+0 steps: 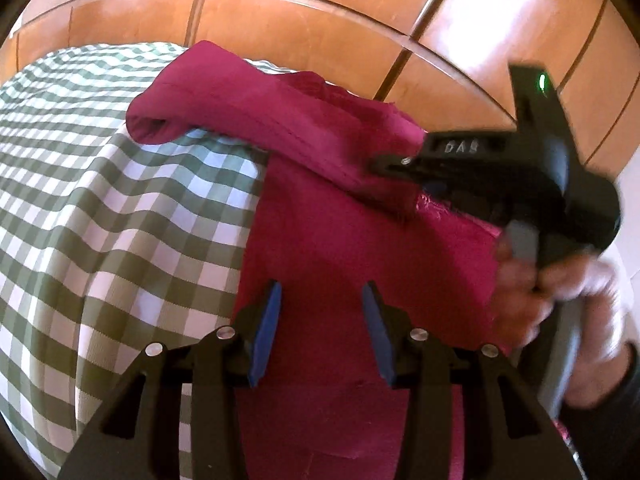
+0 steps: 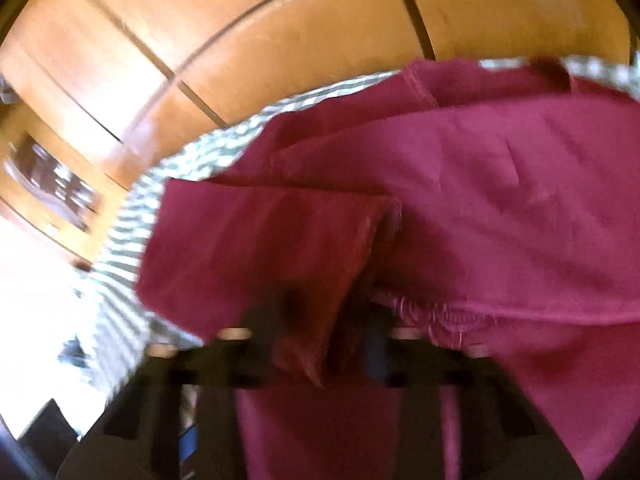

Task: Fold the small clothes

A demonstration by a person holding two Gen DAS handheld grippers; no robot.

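Note:
A magenta garment (image 1: 320, 232) lies on a green-and-white checked cloth (image 1: 100, 200). My left gripper (image 1: 320, 304) is open just above the garment's near part, its blue pads (image 1: 268, 320) apart and holding nothing. My right gripper (image 1: 376, 164) comes in from the right and is shut on a folded edge of the garment, lifting a sleeve-like part (image 1: 224, 100) off the cloth. In the blurred right wrist view the garment (image 2: 460, 200) fills the frame and a fold (image 2: 320, 280) hangs between the fingers, hiding the tips.
The checked cloth covers the table (image 2: 132, 216), whose edge runs along the back. An orange tiled floor (image 1: 320, 12) lies beyond it. A hand (image 1: 560, 280) holds the right gripper's handle.

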